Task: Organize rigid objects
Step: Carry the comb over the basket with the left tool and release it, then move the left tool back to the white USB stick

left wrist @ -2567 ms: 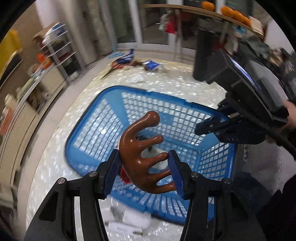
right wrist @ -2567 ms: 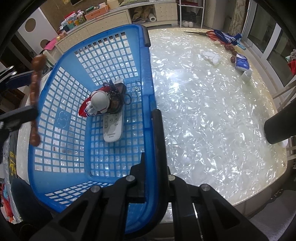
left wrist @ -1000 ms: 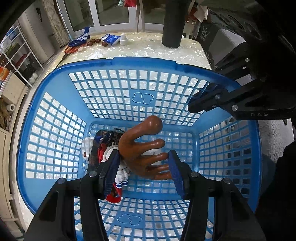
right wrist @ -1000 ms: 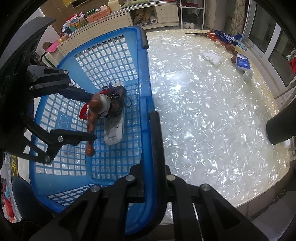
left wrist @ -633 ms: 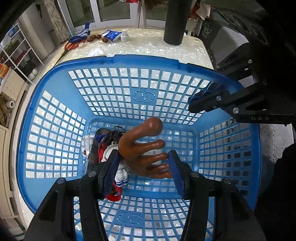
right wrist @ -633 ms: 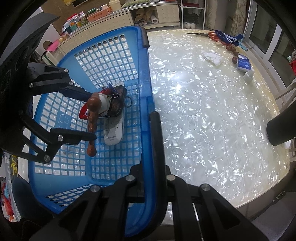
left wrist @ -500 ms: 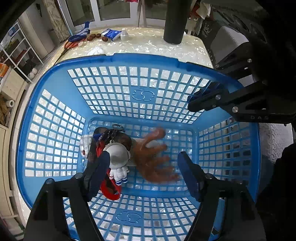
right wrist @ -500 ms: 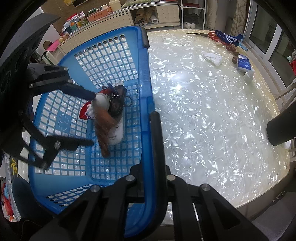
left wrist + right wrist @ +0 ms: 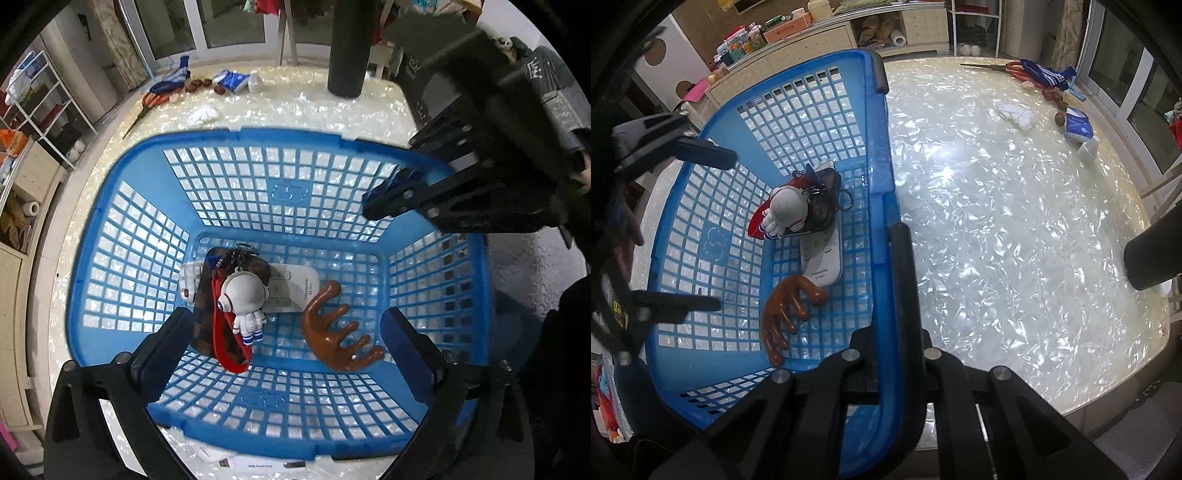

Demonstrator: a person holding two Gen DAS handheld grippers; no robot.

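Note:
A blue plastic basket (image 9: 280, 133) (image 9: 882, 147) stands on the pearly table. On its floor lie a brown hand-shaped wooden comb (image 9: 328, 332) (image 9: 779, 306), a white remote (image 9: 299, 288) (image 9: 822, 258) and an astronaut keychain (image 9: 243, 295) (image 9: 786, 210) with a red strap on a brown wallet. My left gripper (image 9: 286, 325) (image 9: 709, 229) hangs above the basket. Its jaws are opening wide and touch nothing, with the comb lying free below them. My right gripper (image 9: 892, 332) (image 9: 384, 195) is shut on the basket's rim.
At the table's far side lie scissors (image 9: 151, 99) (image 9: 1008, 68), a blue tissue pack (image 9: 231, 79) (image 9: 1078, 127), a crumpled tissue (image 9: 201, 114) and a black cylinder (image 9: 349, 48) (image 9: 1152, 254). A white box (image 9: 258, 461) lies just outside the basket's near wall. Shelves stand beyond the table.
The left jaws spread wide and let go of the brown comb, which dropped to the basket floor beside the remote. The left gripper rose slightly. The right gripper kept still on the rim.

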